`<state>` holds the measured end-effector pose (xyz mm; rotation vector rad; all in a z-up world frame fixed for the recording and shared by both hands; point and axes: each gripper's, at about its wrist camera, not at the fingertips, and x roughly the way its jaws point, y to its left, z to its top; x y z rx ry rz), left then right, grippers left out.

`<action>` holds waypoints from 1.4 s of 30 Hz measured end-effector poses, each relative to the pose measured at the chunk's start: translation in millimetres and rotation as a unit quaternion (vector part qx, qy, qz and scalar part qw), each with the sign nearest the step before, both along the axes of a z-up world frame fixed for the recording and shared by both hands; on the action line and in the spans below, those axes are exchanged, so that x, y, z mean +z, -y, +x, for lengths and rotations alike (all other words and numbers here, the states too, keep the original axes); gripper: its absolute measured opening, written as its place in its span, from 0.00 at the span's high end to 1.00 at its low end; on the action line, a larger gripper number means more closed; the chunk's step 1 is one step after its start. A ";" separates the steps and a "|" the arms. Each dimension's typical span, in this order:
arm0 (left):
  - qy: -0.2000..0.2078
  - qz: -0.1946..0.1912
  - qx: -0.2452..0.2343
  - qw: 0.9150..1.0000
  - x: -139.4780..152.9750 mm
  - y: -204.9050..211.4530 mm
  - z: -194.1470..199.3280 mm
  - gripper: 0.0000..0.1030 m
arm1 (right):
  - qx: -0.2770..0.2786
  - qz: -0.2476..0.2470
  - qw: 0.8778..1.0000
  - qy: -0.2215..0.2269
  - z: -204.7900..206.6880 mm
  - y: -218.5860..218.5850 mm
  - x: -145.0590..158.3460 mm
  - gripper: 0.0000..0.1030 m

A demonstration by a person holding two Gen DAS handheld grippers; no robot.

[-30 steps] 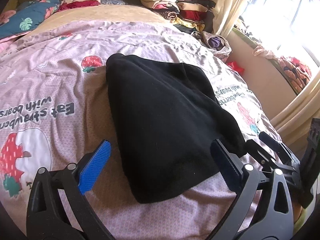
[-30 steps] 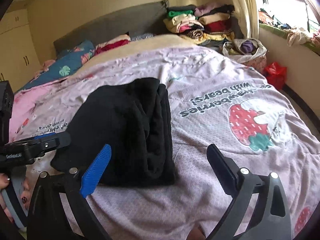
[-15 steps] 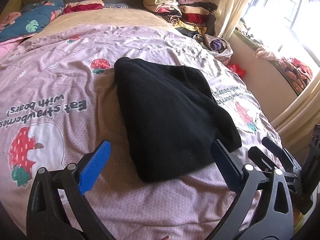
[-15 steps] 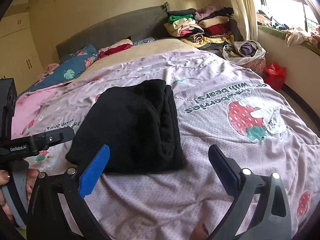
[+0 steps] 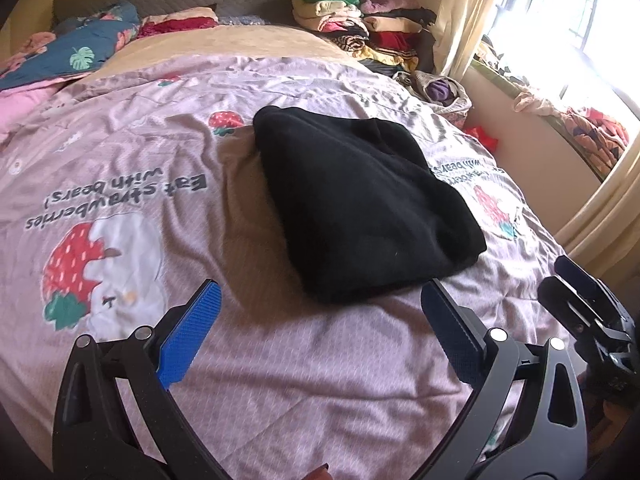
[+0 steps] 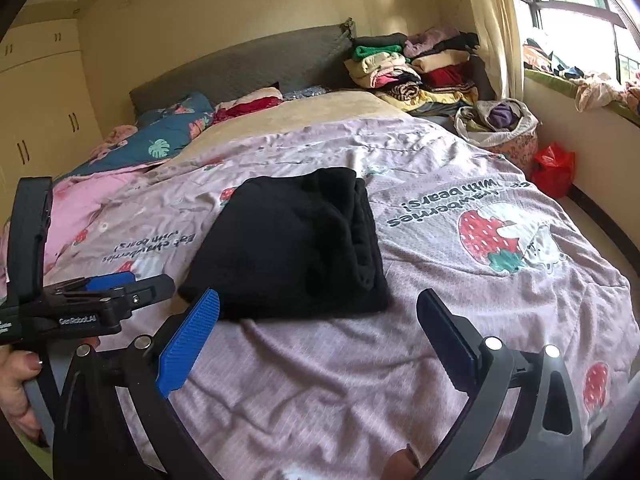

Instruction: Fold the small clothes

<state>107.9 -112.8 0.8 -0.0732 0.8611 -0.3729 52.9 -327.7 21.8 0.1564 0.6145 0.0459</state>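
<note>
A folded black garment (image 5: 360,208) lies mid-frame on the strawberry-print bedspread (image 5: 120,184). Both the left tongs (image 5: 316,332) and the right tongs (image 6: 316,328) gape wide, empty, low in frame. The cloth looks soft and light (likely floppy); its near edge seems the best place to grip.

black plastic claw (image 5: 318,336) frames, blue ribbed pads (image 6: 188,344), silver screws, white "genrobot.ai" lettering
</note>
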 end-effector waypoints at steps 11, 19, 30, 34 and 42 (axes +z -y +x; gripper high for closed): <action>0.022 -0.009 0.006 1.000 -0.5 -22.5 -33.0 0.09 | -0.002 -0.022 1.000 0.015 -33.0 -17.6 -5.0 0.04; 0.033 -0.004 0.008 0.999 -1.5 -30.3 -48.5 0.09 | -0.013 -0.053 0.998 0.003 -47.3 -25.1 -17.9 0.04; 0.026 0.004 0.013 1.000 -6.4 -29.2 -55.7 0.09 | -0.025 -0.053 0.998 -0.013 -45.2 -21.8 -22.2 0.04; 0.027 0.007 0.015 1.000 -6.1 -28.9 -56.6 0.09 | -0.026 -0.054 0.998 -0.015 -44.5 -21.8 -23.2 0.04; 0.021 0.008 0.014 1.000 -7.2 -29.9 -56.0 0.09 | -0.026 -0.055 0.998 -0.017 -44.1 -22.4 -24.0 0.04</action>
